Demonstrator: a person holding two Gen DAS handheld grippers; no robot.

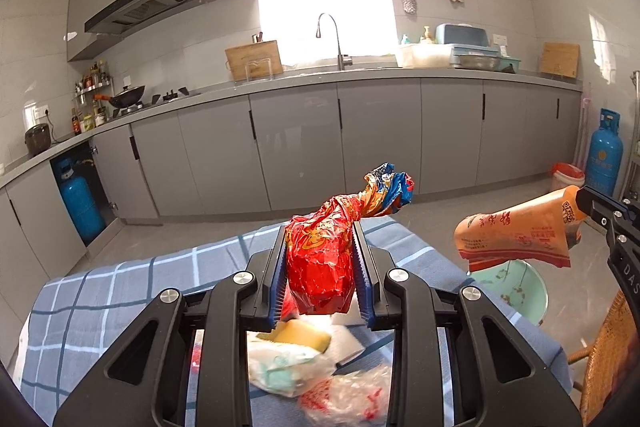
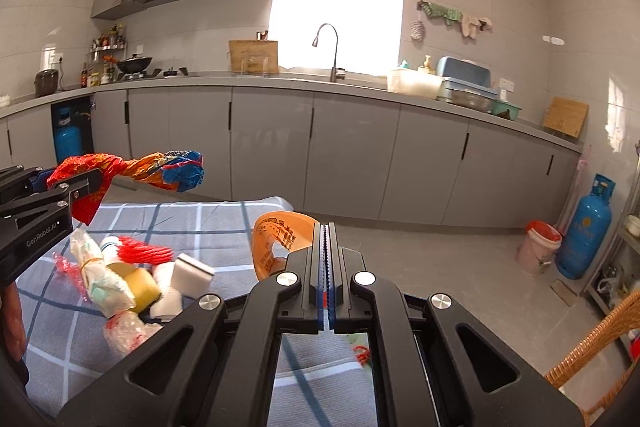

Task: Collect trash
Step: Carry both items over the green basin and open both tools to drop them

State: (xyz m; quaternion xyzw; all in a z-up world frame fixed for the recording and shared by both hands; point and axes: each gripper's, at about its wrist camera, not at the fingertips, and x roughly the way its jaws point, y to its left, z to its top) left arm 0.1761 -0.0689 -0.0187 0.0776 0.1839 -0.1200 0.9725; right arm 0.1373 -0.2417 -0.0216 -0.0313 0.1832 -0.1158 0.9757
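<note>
My left gripper (image 1: 322,247) is shut on a crumpled red, orange and blue wrapper (image 1: 320,263) and holds it in the air above the table; it also shows in the right wrist view (image 2: 132,167). My right gripper (image 2: 326,247) is shut on the edge of an orange paper bag (image 2: 276,239), which hangs in the air past the table's right edge in the left wrist view (image 1: 516,235). More trash lies on the blue checked tablecloth (image 2: 192,223): a white tied bag (image 2: 100,275), a yellow sponge (image 2: 140,287), white foam blocks (image 2: 192,275) and a clear red-printed bag (image 2: 124,331).
A pale green basin (image 1: 520,291) stands below the table's right edge. A wicker chair (image 2: 592,359) is at the right. A red-lidded bucket (image 2: 540,243) and a blue gas cylinder (image 2: 584,227) stand by the far right wall. Grey kitchen cabinets (image 2: 320,155) run along the back.
</note>
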